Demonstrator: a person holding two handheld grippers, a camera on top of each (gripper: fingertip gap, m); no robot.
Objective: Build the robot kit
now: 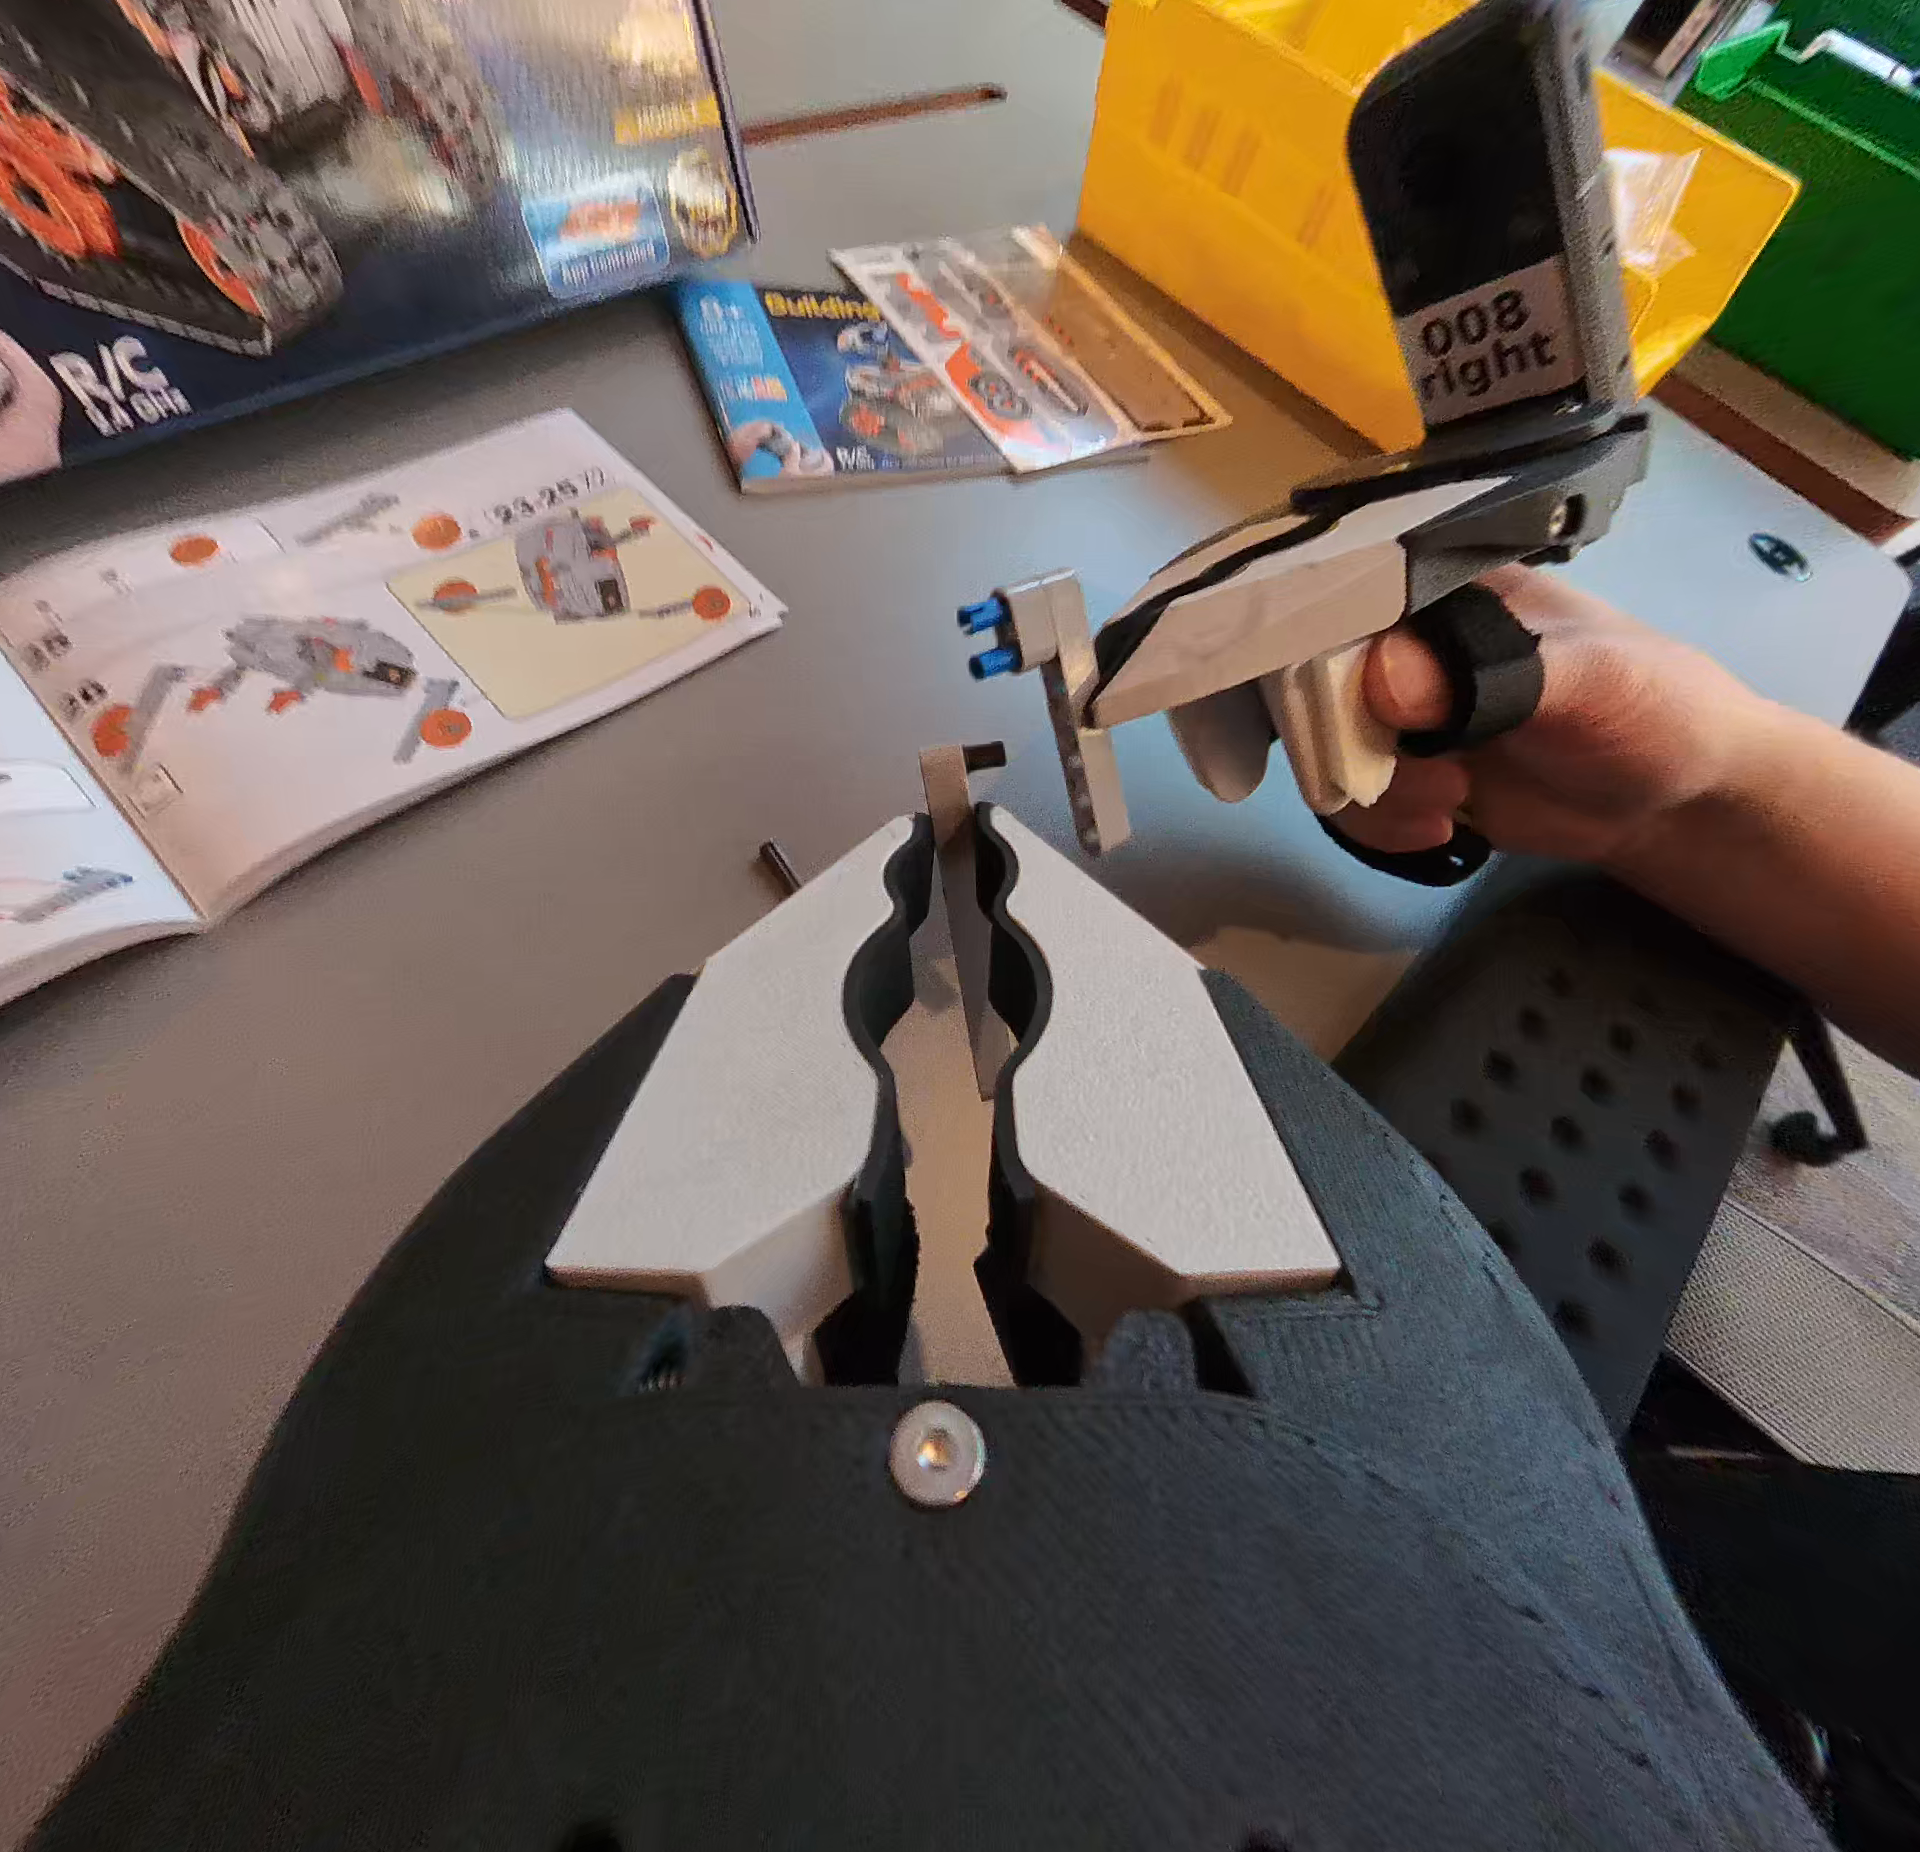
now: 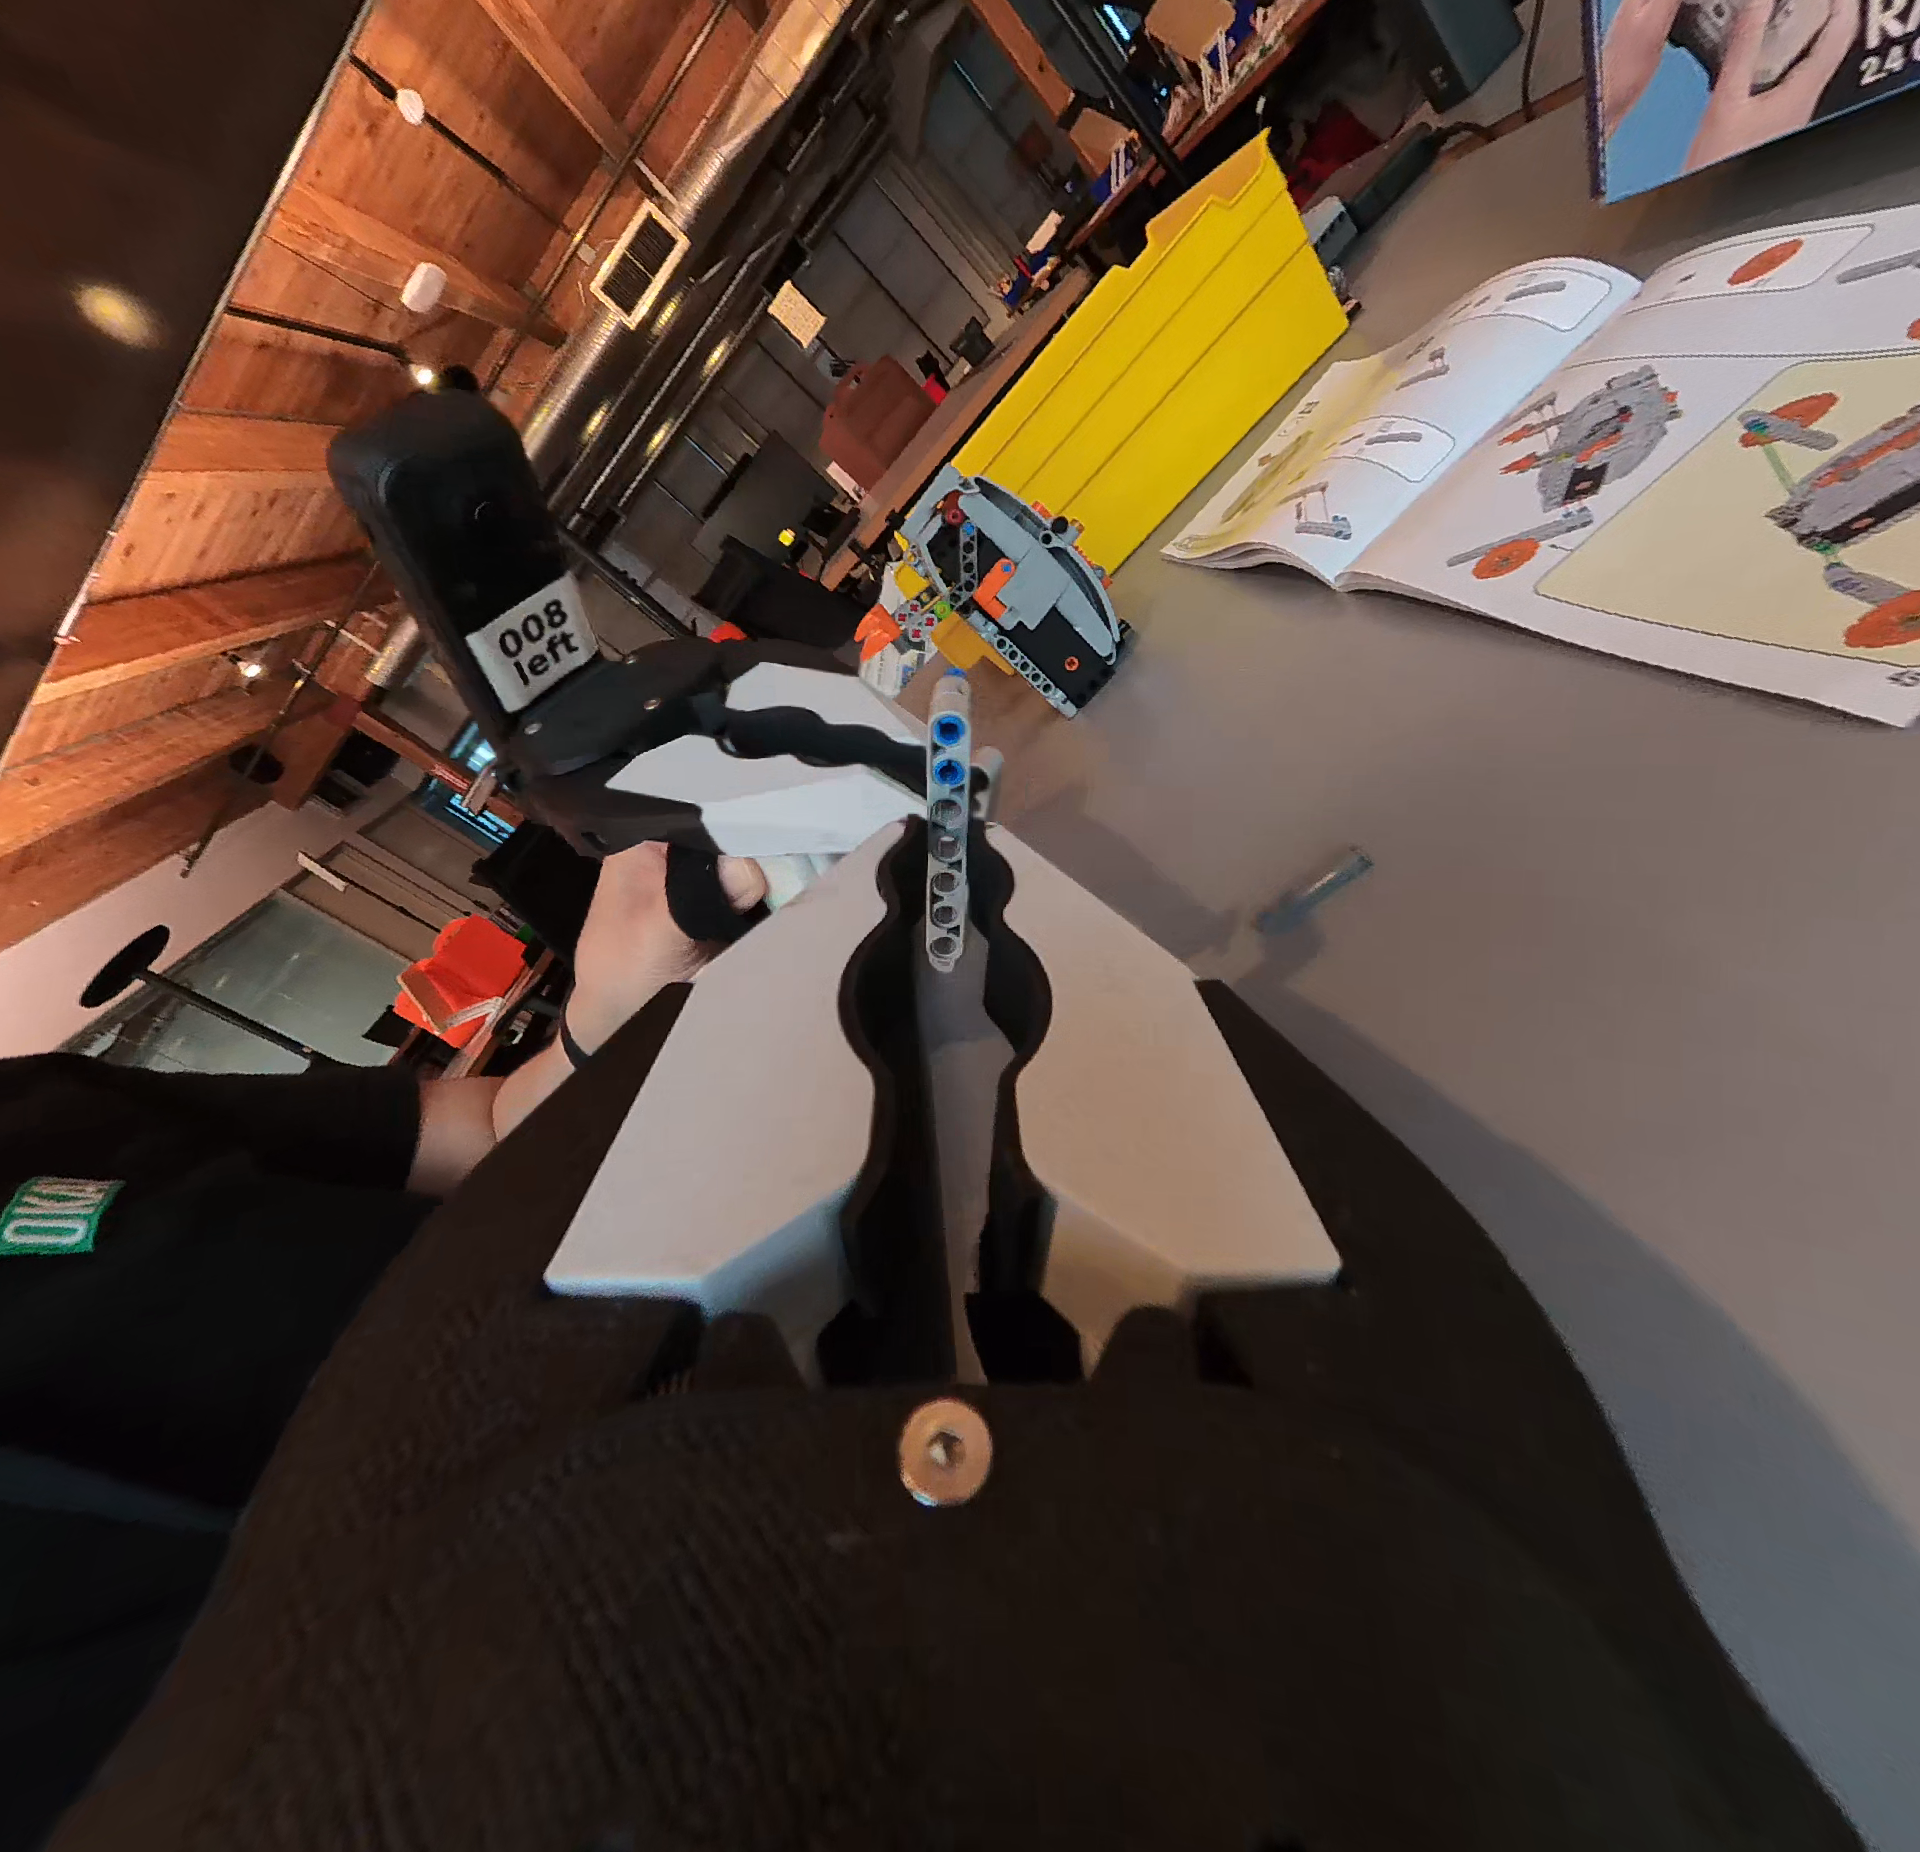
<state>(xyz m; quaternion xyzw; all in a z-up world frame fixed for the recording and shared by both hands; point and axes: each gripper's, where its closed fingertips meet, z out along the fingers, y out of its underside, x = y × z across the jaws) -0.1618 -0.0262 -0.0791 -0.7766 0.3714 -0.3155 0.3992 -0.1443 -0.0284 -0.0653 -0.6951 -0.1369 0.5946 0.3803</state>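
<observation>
Beams of light, stiff grey plastic sit pinched in both tools. The left tool (image 1: 951,831) is pressed together on a short grey plastic beam with a black pin (image 1: 958,794); the right tool (image 2: 951,867) clamps a long holed grey beam with two blue pins (image 2: 948,836) by its lower holes, above the grey surface (image 1: 520,1023). Smooth and small, they could twist in the pads, so a hold across the flat sides looks safest. The short beam's gripped length is hidden, and a small dark pin (image 1: 777,864) lying loose is hard to make out.

Left tool (image 1: 951,826) and right tool (image 1: 1086,706) both clamped, hand-held, tips near each other above tabletop (image 1: 416,1127).
</observation>
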